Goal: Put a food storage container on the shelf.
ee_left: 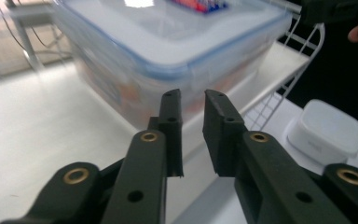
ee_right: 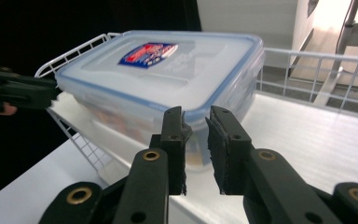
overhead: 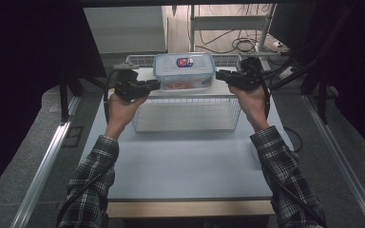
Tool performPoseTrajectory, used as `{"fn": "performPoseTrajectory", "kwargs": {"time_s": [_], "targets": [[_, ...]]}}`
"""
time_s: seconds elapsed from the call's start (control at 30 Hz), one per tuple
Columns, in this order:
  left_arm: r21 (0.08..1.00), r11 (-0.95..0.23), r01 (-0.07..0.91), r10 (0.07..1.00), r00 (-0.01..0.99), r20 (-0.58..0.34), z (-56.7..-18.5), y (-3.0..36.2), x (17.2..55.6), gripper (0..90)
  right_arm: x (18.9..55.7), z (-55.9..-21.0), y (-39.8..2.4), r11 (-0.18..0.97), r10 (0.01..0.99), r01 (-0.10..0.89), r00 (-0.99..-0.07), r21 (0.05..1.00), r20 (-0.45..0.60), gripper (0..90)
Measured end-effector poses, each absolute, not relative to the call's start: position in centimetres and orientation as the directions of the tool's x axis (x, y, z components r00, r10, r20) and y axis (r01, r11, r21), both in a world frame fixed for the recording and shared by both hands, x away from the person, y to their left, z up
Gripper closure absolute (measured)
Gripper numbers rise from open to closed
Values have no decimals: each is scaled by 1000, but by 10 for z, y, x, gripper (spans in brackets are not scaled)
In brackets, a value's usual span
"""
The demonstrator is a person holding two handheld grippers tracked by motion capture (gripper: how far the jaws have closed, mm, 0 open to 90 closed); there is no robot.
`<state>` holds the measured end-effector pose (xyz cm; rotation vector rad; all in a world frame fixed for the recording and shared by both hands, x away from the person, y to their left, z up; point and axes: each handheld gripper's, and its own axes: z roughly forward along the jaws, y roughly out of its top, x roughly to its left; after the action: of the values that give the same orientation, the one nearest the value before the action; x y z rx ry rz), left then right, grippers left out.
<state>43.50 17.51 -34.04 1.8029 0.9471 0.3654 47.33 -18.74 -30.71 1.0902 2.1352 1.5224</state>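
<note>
The clear rectangular plastic food box with a blue-sealed snap lid and a red-and-blue label [overhead: 184,71] sat on the white shelf of a white wire basket rack [overhead: 185,114] at the far side of the pale grey table [overhead: 185,166], and the person had a gripper at each of its short ends. The left gripper [overhead: 153,84] was just beside the box's left end, and in the left gripper view its jaws stood nearly together with only a narrow gap, nothing between them, tips aimed at the box's lower wall below the lid rim. The right gripper [overhead: 220,74] mirrored it at the right end, jaws likewise almost closed and empty (a sliver of daylight between the pads in the right gripper view). The step in hand looked like working the side latches or taking the box by its ends; to do it well, both tips probably needed to meet the latch flaps squarely and at the same height, pressing evenly so the box did not skid across the smooth shelf. A small white rounded-square lidded tub [ee_left: 325,128] sat on the table beside the rack, well clear of the work.
</note>
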Motion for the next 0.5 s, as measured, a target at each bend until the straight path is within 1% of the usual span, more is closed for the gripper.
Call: {"fn": "performPoseTrajectory", "kwargs": {"time_s": [0.17, 0.3, 0.37, 0.4, 0.43, 0.47, 0.5], "targets": [[875, -171, 452, 757, 629, -177, -348, 170, 445, 797, 471, -311, -192, 153, 719, 417, -669, 896, 188, 749], [875, -155, 459, 756, 625, -194, -349, 170, 447, 776, 467, -316, -197, 153, 711, 423, -674, 893, 198, 735], [878, -156, 453, 748, 635, -195, -350, 171, 441, 729, 463, -320, -200, 157, 703, 427, -682, 890, 203, 719], [879, -157, 450, 742, 641, -196, -351, 171, 438, 729, 460, -322, -202, 162, 696, 425, -689, 890, 202, 709], [880, -161, 447, 736, 648, -195, -354, 172, 430, 669, 454, -327, -204, 177, 688, 424, -698, 888, 196, 675], [880, -161, 447, 736, 648, -195, -354, 172, 430, 639, 454, -327, -204, 177, 688, 424, -698, 888, 196, 675], [884, -160, 440, 732, 653, -192, -356, 172, 425, 639, 450, -329, -205, 188, 684, 425, -704, 886, 192, 654]]}}
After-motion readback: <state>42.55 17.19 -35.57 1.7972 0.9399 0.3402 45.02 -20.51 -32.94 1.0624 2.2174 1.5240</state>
